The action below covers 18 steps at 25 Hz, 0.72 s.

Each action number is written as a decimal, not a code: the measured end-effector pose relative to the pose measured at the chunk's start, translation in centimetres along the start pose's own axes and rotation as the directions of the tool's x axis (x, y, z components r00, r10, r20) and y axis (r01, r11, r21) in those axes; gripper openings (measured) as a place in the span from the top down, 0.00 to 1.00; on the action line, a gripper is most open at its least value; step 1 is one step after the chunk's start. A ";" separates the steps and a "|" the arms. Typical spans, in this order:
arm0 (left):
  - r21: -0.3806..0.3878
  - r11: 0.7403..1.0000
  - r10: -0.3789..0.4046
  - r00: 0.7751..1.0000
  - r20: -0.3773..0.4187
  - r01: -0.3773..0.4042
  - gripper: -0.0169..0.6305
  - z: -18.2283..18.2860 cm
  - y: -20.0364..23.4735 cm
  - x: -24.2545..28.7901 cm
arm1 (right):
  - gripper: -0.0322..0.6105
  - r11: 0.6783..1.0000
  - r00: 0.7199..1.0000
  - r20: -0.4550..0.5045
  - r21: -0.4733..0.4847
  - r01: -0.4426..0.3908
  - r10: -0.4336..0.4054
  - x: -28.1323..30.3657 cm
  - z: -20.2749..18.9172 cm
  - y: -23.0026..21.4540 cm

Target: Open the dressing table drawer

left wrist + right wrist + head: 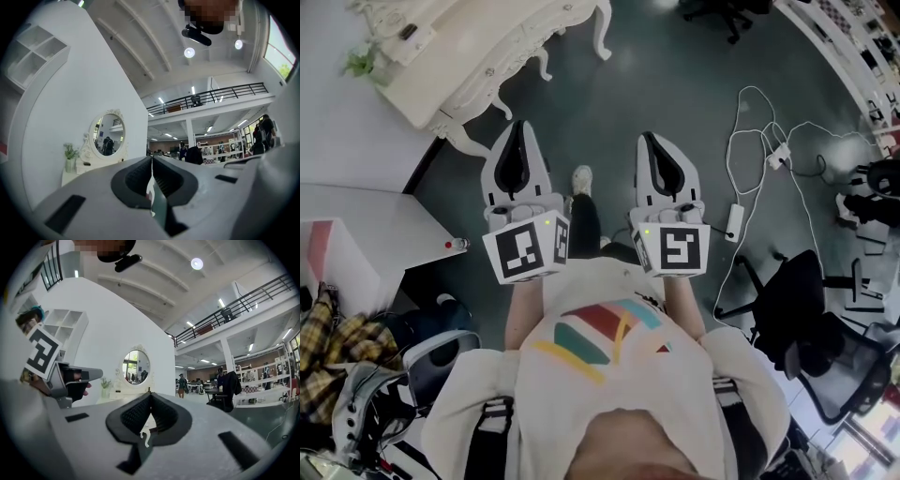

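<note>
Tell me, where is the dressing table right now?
In the head view the white dressing table stands at the upper left, against the wall, ahead and left of the left gripper and apart from it. Both gripper views show its oval mirror.

We look along our right gripper [150,393]: its two dark-padded jaws are closed tip to tip, holding nothing. Just beyond them stands the white dressing table [114,393], with its oval mirror [136,365] against the white wall and a small potted plant [105,384] at its left end. The gripper's own body hides the table's front. At our left edge we see the left gripper [91,375], its marker cube [41,352] tilted. Off to the right, a dark jacket hangs over a chair [228,385].
</note>
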<state>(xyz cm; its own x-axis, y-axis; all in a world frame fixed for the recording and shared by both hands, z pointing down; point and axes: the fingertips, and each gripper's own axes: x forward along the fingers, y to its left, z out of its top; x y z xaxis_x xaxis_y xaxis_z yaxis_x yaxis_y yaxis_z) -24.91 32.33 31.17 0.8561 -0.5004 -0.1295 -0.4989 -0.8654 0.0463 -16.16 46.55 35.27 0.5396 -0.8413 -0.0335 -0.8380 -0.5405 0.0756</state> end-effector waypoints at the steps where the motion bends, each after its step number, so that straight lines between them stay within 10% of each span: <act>1: 0.004 1.000 0.009 1.000 0.008 -0.009 0.96 -0.4 0.4 0.3 | 0.95 1.000 1.000 0.009 -0.004 -0.003 0.003 0.3 -0.4 -0.1; 18: -0.001 0.983 0.183 0.983 -0.018 -0.183 0.96 -8.4 10.4 18.2 | 0.95 0.977 0.978 -0.051 -0.063 -0.204 0.201 23.3 -7.0 -0.2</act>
<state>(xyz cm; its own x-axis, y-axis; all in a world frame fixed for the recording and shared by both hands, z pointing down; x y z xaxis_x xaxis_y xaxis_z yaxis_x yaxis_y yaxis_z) -13.40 13.99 37.62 0.7525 -0.6509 -0.1008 -0.6472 -0.7591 0.0698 -2.85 27.19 41.40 0.3638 -0.9309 0.0337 -0.9235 -0.3557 0.1436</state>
